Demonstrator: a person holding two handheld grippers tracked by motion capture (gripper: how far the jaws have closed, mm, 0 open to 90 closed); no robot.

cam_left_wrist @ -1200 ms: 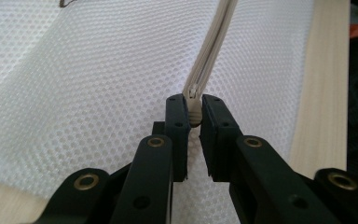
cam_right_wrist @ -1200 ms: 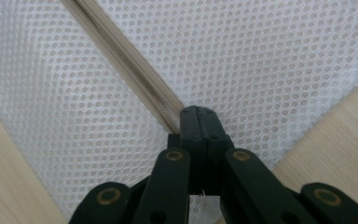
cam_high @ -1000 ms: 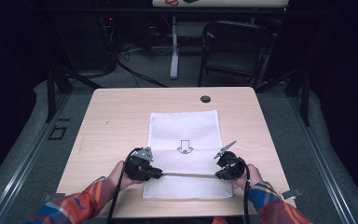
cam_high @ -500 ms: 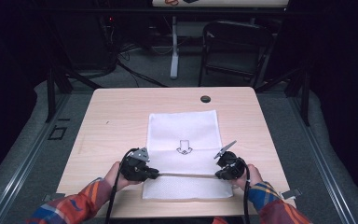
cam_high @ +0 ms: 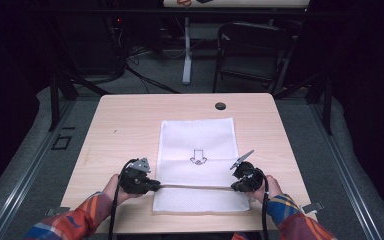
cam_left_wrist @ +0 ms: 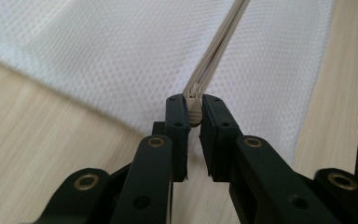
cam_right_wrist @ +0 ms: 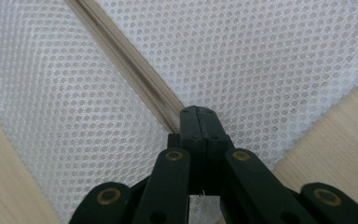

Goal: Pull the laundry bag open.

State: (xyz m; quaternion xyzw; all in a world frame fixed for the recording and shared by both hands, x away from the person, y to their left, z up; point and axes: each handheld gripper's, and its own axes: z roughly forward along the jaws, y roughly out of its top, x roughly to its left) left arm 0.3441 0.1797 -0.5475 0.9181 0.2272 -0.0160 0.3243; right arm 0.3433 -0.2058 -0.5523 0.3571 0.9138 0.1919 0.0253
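A white mesh bag (cam_high: 197, 140) with a printed arrow lies flat on the wooden table (cam_high: 125, 125). A beige zipper (cam_high: 195, 187) runs across its near part. My left gripper (cam_high: 156, 186) sits at the zipper's left end. In the left gripper view that gripper (cam_left_wrist: 194, 109) is shut on the zipper slider (cam_left_wrist: 194, 93), and the zipper tape (cam_left_wrist: 219, 42) stretches away from it. My right gripper (cam_high: 233, 186) is at the zipper's right end. In the right gripper view it (cam_right_wrist: 198, 114) is shut on the end of the zipper (cam_right_wrist: 130, 70), over the mesh (cam_right_wrist: 261, 56).
A small black round cap (cam_high: 220, 106) sits near the table's far edge. A dark chair (cam_high: 250, 50) and a table leg (cam_high: 186, 50) stand beyond the table. Bare wood lies to either side of the bag.
My left gripper has slid to the left along the zipper line, toward the bag's left edge. The right gripper has stayed in place.
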